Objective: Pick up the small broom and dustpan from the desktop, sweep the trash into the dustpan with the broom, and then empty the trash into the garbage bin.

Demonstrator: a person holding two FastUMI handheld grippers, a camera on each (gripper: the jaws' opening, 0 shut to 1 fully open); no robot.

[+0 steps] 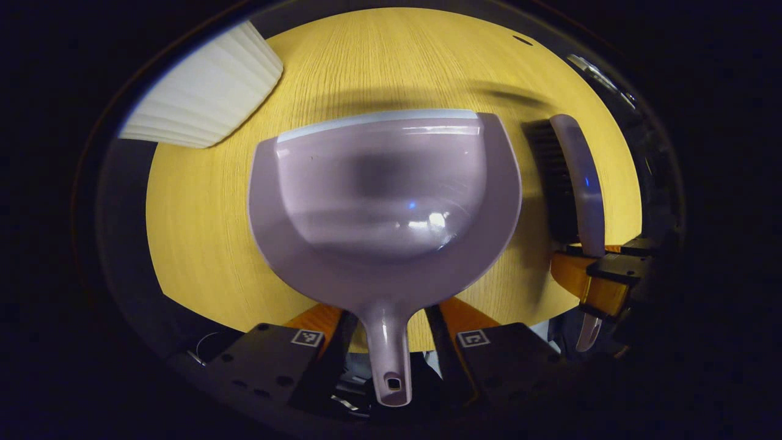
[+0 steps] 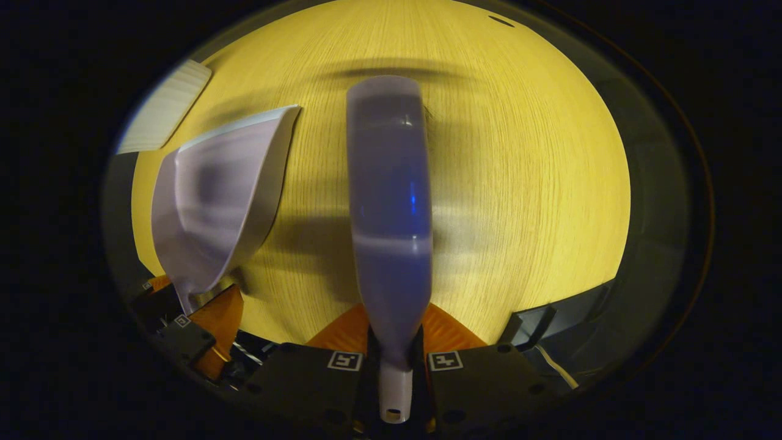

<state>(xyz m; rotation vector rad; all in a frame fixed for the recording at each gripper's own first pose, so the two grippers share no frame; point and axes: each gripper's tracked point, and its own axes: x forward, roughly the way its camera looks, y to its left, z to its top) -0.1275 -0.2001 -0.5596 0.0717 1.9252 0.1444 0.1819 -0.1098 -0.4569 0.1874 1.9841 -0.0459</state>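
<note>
In the left gripper view, the dustpan is seen in the middle of the frame, its handle running down between the left gripper's jaws. The jaws stand narrowly spaced on either side of the handle, but whether both press on it cannot be told. The pan's open lip points toward the top of the frame over the yellow wooden tabletop. At the right of that frame, the broom is seen upright, dark bristles facing left, with the right gripper at its lower end. A white ribbed garbage bin sits at the upper left.

In the right gripper view, the broom fills the centre, its handle clamped between the right gripper's jaws. The dustpan appears at the left, the left gripper below it, and the bin at the upper left.
</note>
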